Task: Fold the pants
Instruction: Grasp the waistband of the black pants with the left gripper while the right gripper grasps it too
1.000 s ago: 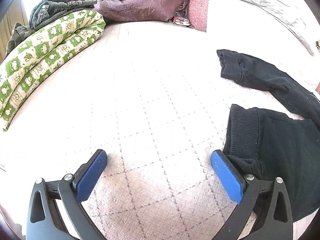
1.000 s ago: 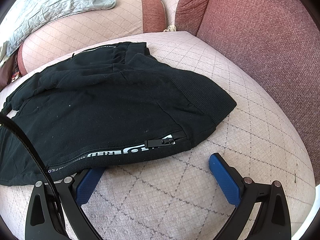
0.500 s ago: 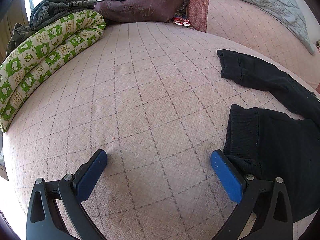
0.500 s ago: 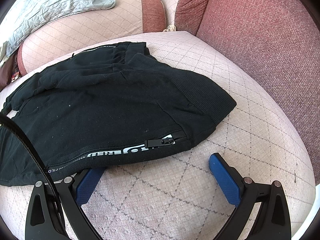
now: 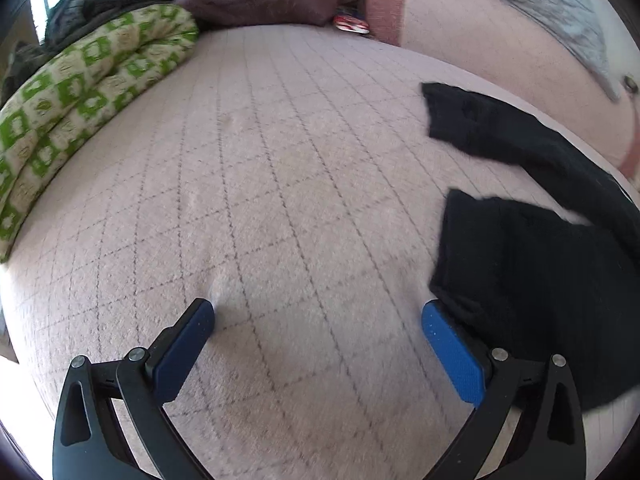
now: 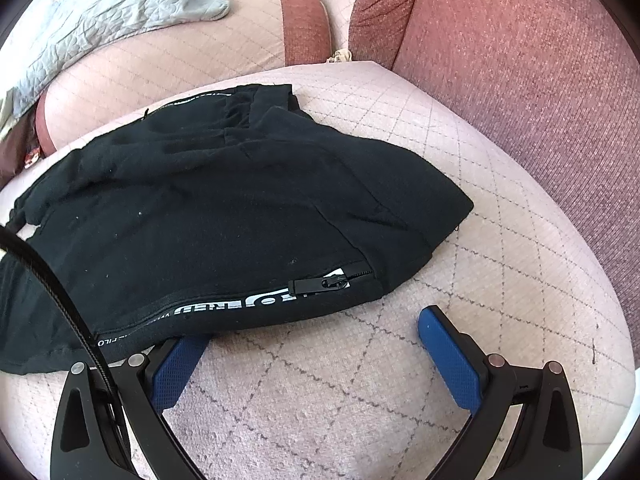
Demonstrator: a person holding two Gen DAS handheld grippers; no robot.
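Note:
Black pants (image 6: 208, 216) lie crumpled on the pink quilted sofa seat, with a white-lettered stripe and a zipper pocket (image 6: 332, 280) along the near edge. In the left wrist view the leg ends (image 5: 536, 264) lie at the right, one cuff (image 5: 460, 116) farther back. My left gripper (image 5: 318, 320) is open and empty over bare seat; its right finger (image 5: 452, 356) touches the pants' edge. My right gripper (image 6: 312, 332) is open and empty just before the waist end; its left finger (image 6: 176, 368) is partly under the pants' edge.
A green-patterned folded quilt (image 5: 80, 120) lies at the far left with dark clothes (image 5: 104, 4) behind it. A maroon pillow (image 5: 272, 0) and a grey blanket (image 6: 112, 20) lie along the backrest. A dark red armrest cushion (image 6: 520, 80) rises on the right. A black cable (image 6: 52, 288) crosses the right wrist view.
The left gripper has risen and tilted a little, so the view is blurred and the pants' legs sit slightly lower right. The right gripper has not moved.

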